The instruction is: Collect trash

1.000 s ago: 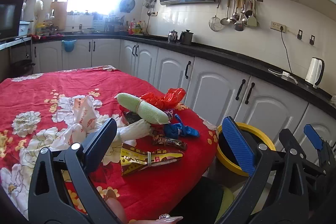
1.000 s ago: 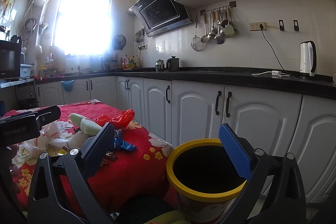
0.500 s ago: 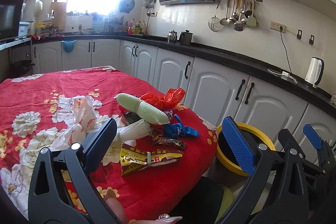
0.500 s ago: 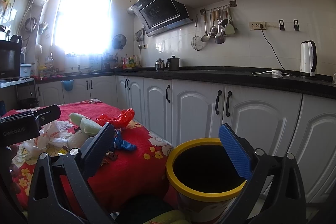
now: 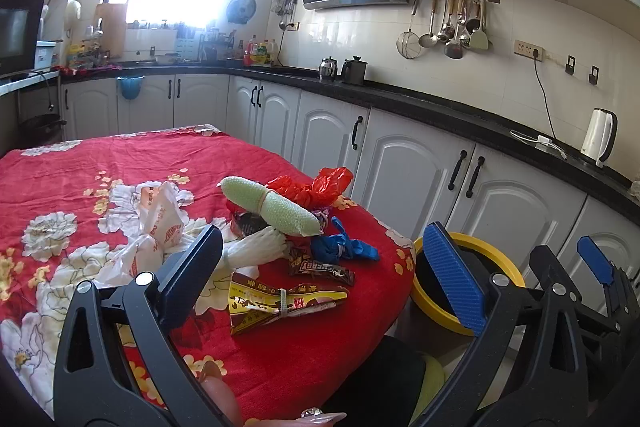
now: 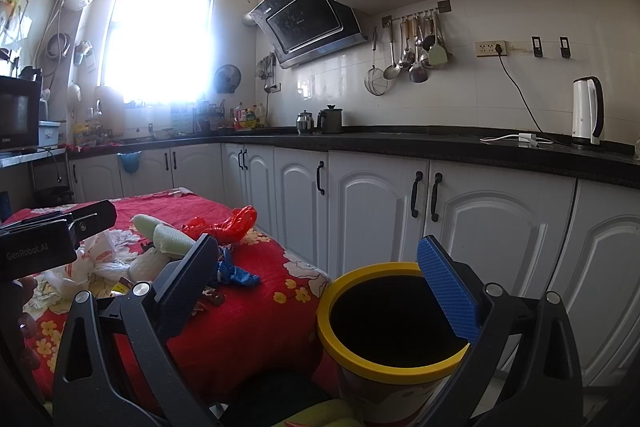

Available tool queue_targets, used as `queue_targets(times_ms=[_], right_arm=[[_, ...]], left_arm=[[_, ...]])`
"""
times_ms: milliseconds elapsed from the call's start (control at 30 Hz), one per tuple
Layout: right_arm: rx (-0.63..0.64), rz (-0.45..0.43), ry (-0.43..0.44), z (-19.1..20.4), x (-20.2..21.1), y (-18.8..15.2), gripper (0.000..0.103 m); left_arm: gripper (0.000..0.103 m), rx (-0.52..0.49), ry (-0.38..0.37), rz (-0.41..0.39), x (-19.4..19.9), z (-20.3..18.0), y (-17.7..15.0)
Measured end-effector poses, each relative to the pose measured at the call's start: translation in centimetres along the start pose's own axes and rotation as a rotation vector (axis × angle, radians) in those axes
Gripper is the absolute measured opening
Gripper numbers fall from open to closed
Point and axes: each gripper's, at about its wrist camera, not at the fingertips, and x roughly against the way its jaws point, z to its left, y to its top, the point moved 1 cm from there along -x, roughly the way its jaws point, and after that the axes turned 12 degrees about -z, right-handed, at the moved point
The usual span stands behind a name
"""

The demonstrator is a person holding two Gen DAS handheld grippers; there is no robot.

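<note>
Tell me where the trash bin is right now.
The yellow-rimmed trash bin stands on the floor just off the table's right corner, in front of the white cabinets, framed by the open right tool.

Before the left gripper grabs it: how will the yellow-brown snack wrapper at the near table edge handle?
The yellow-brown snack wrapper looks flattened and tied round the middle with a band, so probably very light and floppy, sagging either side of a pinch. Its glossy film may slip between the fingers. It lies flat on the red floral tablecloth, so a push likely slides it rather than rolls it.
</note>
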Motion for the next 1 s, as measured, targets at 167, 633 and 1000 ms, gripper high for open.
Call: queue_targets(times_ms=[167,633,1000], right_arm=[[0.0,0.001,-0.001,0.0,0.0,0.0,0.097],[-0.005,0.045,0.095,1.4,-1.3,-0.6,0.097],[0.011,0.102,0.236,5.3,-5.2,0.6,0.097]], left_arm=[[0.092,0.0,0.0,-0.001,0.1,-0.1,0.1],[0.092,0.018,0.034,0.005,-0.5,1.6,0.2],[0.092,0.053,0.161,-0.006,-1.3,6.0,1.6]])
